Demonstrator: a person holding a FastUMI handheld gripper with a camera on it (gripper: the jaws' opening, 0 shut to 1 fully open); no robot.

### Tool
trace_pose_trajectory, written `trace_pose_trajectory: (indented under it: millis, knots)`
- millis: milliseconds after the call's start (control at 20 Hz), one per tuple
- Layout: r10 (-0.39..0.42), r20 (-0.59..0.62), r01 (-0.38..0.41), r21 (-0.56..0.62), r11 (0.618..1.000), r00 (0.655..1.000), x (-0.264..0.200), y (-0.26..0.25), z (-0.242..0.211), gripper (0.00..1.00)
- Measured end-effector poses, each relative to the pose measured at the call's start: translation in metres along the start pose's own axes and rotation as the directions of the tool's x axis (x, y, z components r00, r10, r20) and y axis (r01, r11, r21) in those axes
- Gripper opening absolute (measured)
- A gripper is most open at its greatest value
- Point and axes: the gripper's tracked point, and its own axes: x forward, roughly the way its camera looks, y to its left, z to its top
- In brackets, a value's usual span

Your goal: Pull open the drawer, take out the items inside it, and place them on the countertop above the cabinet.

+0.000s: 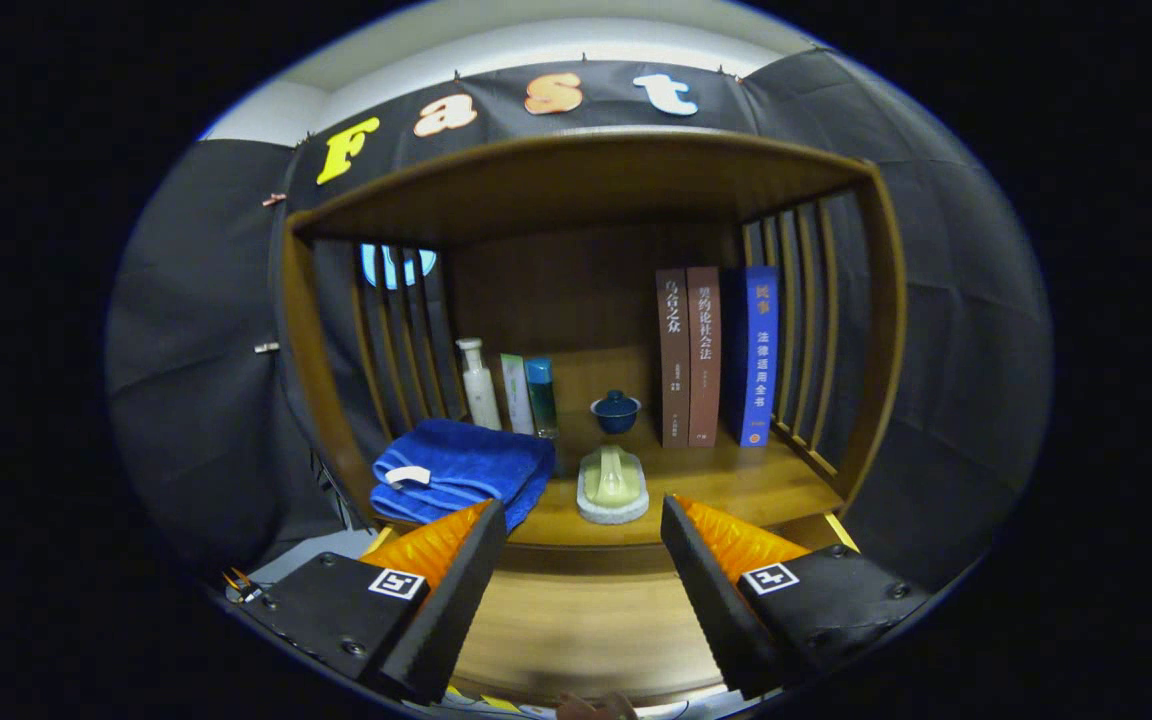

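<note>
My gripper (584, 560) stands open with nothing between its fingers, held in front of a wooden cabinet. Just beyond the fingertips runs the countertop (736, 485). A folded blue towel (461, 470) lies on it ahead of the left finger. A pale green scrub brush (613, 485) on a white base sits on the counter straight ahead between the fingers. Below the counter edge, between the fingers, is the wooden drawer front (576, 625); it looks closed and its inside is hidden.
At the back of the counter stand a white bottle (479, 383), two slim tubes (531, 395), a small dark blue lidded cup (616, 411) and three upright books (716, 355). Slatted wooden sides (801, 330) and a top board enclose the shelf.
</note>
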Motion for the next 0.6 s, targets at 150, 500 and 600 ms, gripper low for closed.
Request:
trace_pose_trajectory:
  millis: [150, 500, 600]
  knots:
    - [0.0, 0.097, -0.002, 0.012, 1.0, 0.995, -0.046, 0.004, -0.025, 0.99]
    - [-0.006, 0.1, 0.003, 0.037, 0.999, 0.995, -0.09, -0.001, -0.14, 0.99]
    - [-0.01, 0.086, 0.007, 0.036, 0.999, 0.996, -0.085, -0.002, -0.164, 0.99]
